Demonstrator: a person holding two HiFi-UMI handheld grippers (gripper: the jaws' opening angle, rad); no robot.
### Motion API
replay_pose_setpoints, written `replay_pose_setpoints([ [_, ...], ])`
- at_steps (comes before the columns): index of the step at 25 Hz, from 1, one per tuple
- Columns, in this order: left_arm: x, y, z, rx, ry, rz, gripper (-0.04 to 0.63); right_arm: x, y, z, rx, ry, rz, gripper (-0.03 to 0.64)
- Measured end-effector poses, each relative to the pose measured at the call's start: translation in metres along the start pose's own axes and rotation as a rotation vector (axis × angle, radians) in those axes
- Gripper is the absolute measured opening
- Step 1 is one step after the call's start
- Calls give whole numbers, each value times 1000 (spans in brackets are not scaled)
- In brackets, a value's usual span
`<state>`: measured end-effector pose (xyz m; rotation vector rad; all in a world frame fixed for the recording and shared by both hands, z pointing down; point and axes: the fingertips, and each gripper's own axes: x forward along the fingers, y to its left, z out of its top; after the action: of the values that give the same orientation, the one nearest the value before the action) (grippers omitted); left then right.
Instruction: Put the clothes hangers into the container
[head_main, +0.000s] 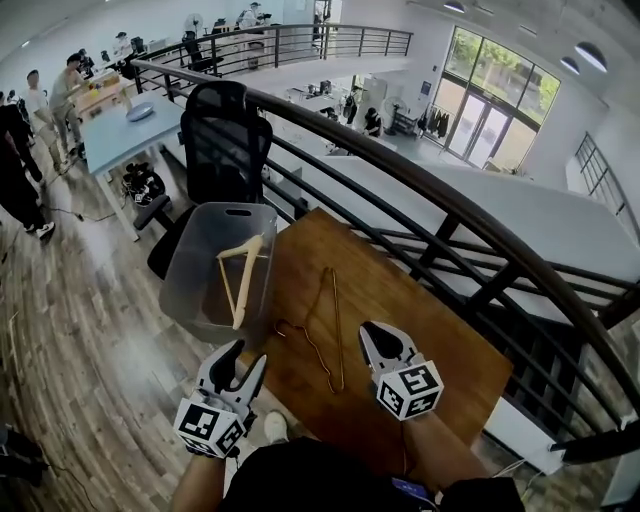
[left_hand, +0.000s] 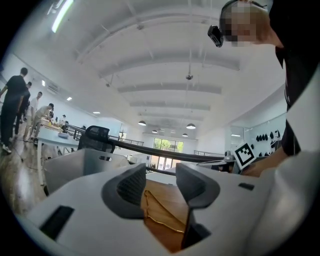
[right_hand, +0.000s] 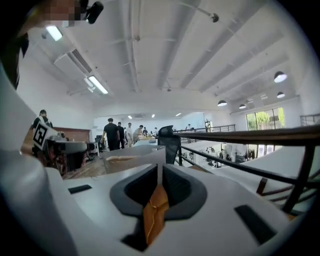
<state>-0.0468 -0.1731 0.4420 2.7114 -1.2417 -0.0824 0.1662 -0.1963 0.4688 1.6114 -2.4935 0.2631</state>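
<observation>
on a mezzanine with a grey-brown plank floor (head_main: 70, 330), a brown wooden table (head_main: 420, 330) stood against a curved black railing (head_main: 400, 170), with a lower hall and tall windows beyond it. far to the left, several people (head_main: 20, 170) stood around a pale blue desk (head_main: 130, 135), and a black mesh office chair (head_main: 225, 140) sat just behind the table's left corner.

at the table's left edge stood the container (head_main: 190, 235), a translucent grey plastic bin with rounded corners and a slot handle in its far wall. a pale wooden hanger (head_main: 243, 280) lay tilted inside it, one end against the rim. to its right a thin wire hanger (head_main: 336, 330), coppery and long and narrow, lay flat on the bare tabletop, outside the bin, its hook toward the near left.

the left gripper (head_main: 250, 353), white with dark ribbed pads, was held level at the near left, just off the table's corner and near the bin's near wall. its jaws stood partly apart with nothing clasped; the wire hanger showed on the wood beyond the gap. the right gripper (head_main: 372, 330) was tipped slightly down over the table, just right of the wire hanger and not clearly touching it. its jaw tips met, gripping nothing.
</observation>
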Motion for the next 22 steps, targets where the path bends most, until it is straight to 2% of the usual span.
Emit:
replay_pose_setpoints([
  [4,-3,-7,-16,-15,48,-1,193,1,20,-26,-75,89,55,64],
  [11,-11,-6,-33,-36,93,17,192,13,40,-67,-57,189,105,88],
  [18,-32,-6,-42,-61,141,54,192,22,50,-112,-57,304,109,89],
  [22,-37,-7,-46,-56,160,60,192,40,47,-145,-106,391,98,86],
])
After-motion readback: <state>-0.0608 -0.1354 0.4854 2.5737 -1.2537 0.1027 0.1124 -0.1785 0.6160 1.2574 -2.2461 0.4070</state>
